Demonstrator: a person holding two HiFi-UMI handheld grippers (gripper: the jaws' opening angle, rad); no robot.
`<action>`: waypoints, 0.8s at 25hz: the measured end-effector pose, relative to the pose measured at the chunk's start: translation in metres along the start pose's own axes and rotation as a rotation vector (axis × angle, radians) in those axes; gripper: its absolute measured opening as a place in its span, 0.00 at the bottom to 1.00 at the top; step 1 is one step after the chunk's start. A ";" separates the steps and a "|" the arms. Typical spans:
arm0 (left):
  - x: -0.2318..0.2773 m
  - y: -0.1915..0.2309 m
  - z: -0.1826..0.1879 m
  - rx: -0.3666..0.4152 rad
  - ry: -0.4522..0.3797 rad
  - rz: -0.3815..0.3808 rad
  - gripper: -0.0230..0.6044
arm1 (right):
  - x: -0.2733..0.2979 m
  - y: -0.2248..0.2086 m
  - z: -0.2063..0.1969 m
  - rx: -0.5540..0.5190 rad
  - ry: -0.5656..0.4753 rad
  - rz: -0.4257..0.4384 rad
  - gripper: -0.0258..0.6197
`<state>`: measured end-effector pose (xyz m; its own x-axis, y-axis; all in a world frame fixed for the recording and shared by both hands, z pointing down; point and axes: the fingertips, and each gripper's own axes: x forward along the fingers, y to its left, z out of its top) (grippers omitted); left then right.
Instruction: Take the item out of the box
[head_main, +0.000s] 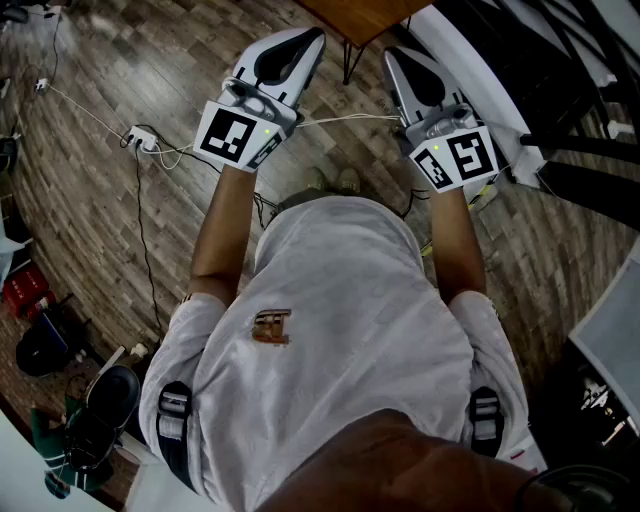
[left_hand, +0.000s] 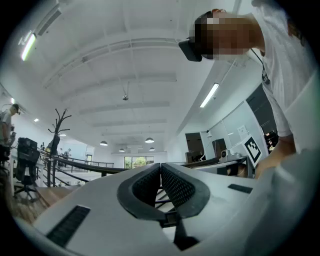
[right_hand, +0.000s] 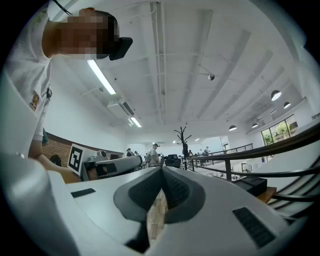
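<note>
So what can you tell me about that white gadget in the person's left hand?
The left gripper is a white, plastic-looking shell that tapers forward into two jaws lined with black, ribbed pads. The jaws are pressed together with nothing between them. At its rear sits a cube with black-and-white square markers and a small green light. The person's left arm holds it out in front of the body, above the wooden floor; nothing else touches it.

We can make out neither the box nor the item in any view. Left gripper (head_main: 305, 45) and right gripper (head_main: 400, 62) are held side by side, apart; each has its jaws pressed together with nothing between them.
</note>
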<state>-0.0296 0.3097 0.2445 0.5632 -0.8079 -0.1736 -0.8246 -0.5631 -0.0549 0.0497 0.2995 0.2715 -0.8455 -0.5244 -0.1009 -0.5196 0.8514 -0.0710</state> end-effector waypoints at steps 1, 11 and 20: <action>-0.001 0.001 0.001 0.000 0.000 -0.001 0.07 | 0.001 0.001 0.000 -0.001 0.000 0.000 0.09; -0.014 0.013 0.004 -0.003 -0.008 -0.008 0.07 | 0.012 0.014 0.000 0.008 0.000 -0.004 0.09; -0.035 0.048 0.006 -0.008 -0.029 -0.001 0.07 | 0.039 0.025 -0.005 -0.002 0.014 -0.030 0.09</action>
<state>-0.0894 0.3115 0.2421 0.5623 -0.8020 -0.2016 -0.8235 -0.5654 -0.0475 0.0032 0.3008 0.2705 -0.8312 -0.5495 -0.0848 -0.5449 0.8354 -0.0721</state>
